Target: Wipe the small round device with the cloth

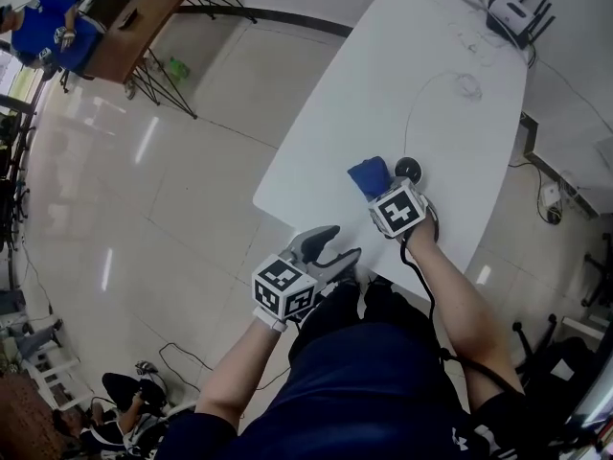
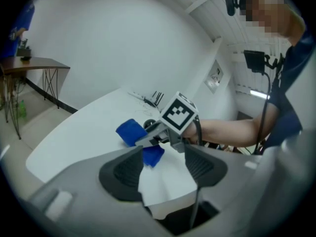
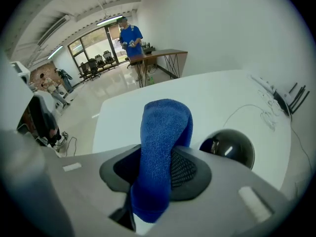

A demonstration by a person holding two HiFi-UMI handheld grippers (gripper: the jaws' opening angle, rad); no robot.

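While the right gripper (image 1: pixel 381 185) hangs over the white table (image 1: pixel 326 132) near its edge, its blue cloth (image 1: pixel 368 174) sits just beside the small round black device (image 1: pixel 409 170); the left gripper (image 1: pixel 337 243) hovers off that edge. Left gripper view: jaws wide apart, nothing between them, the cloth ahead. Right gripper view: jaws clamped on the cloth, the device just right of them on the table.

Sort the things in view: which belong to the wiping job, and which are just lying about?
Job: blue cloth, clamped in the right tongs; small round black device on the white table.
Lying about: router with antennas at the table's far end; wooden desk across the floor.
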